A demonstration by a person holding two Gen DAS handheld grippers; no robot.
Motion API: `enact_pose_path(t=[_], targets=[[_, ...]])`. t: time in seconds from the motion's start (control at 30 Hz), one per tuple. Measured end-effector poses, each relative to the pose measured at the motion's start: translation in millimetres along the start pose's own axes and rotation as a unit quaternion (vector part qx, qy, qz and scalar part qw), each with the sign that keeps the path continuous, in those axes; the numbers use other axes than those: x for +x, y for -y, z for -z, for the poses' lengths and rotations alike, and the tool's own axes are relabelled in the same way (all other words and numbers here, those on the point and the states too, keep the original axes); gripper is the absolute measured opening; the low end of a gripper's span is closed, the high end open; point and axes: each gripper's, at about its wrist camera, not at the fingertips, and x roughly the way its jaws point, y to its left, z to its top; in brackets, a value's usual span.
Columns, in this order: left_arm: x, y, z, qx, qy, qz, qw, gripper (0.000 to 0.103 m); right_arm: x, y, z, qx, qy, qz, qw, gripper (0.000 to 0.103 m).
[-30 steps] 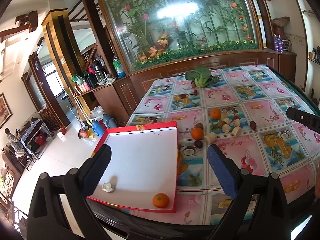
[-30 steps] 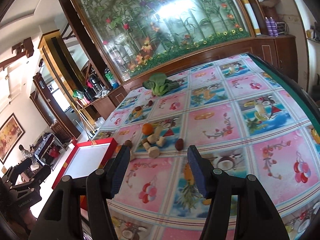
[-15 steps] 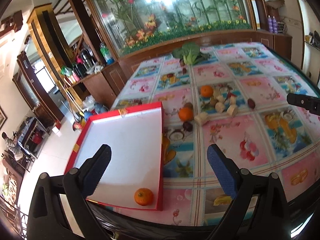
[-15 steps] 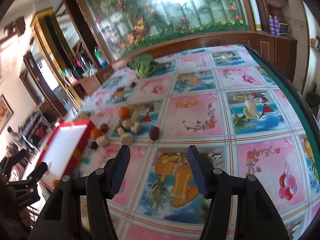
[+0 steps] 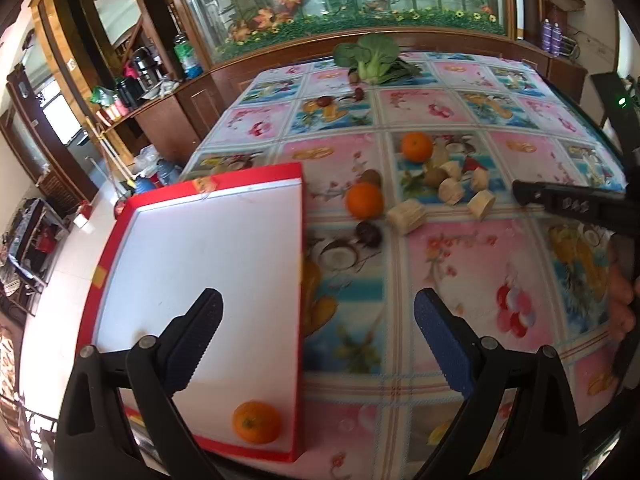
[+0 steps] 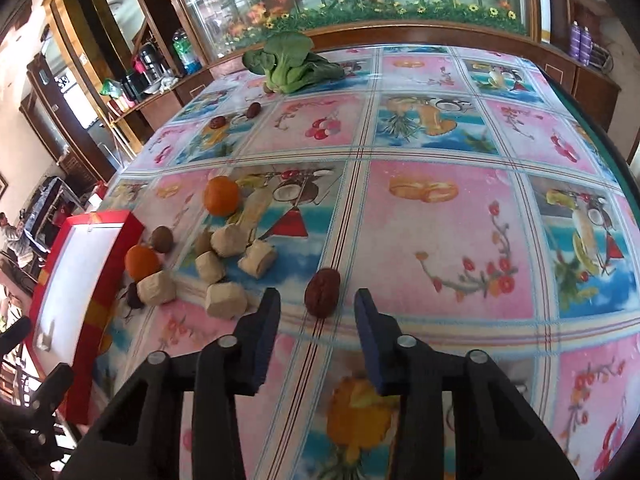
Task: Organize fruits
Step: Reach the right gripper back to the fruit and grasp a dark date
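A dark red date [image 6: 322, 291] lies on the fruit-print tablecloth, right between the tips of my right gripper [image 6: 318, 296]. Its jaws are closing, with a gap still showing on each side of the date. To the left lie two oranges [image 6: 221, 196] [image 6: 141, 262], a kiwi [image 6: 162, 239] and several beige chunks [image 6: 226, 300]. My left gripper [image 5: 316, 300] stands wide open above the right rim of the red tray [image 5: 248, 172], holding nothing. One orange [image 5: 257, 422] sits in the tray's near corner. The right gripper's finger [image 5: 560, 204] reaches in from the right of the left wrist view.
A bok choy [image 6: 290, 62] and two more dates [image 6: 218, 122] lie at the far side of the table. A wooden cabinet with a glass flower panel runs behind. The table's right edge [image 6: 592, 128] drops off. A person's hand [image 5: 622, 304] shows at the right.
Both grippers have come down and tilted toward the table. The right gripper moved up to the red date and its jaws narrowed around it. The left gripper stays wide open.
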Motion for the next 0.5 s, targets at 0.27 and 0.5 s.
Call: enact_pose_path(t=[0.27, 0.5], targets=[[22, 58, -30, 0.057, -0.004, 0.066, 0.9962, 0.080, 2, 9, 4, -0.019, 0.019, 0.003, 1.000, 0.018], [64, 97, -50, 0.076, -0.036, 0.114, 0.9899, 0.065, -9, 53, -3, 0.081, 0.028, -0.027, 0.996, 0.018]])
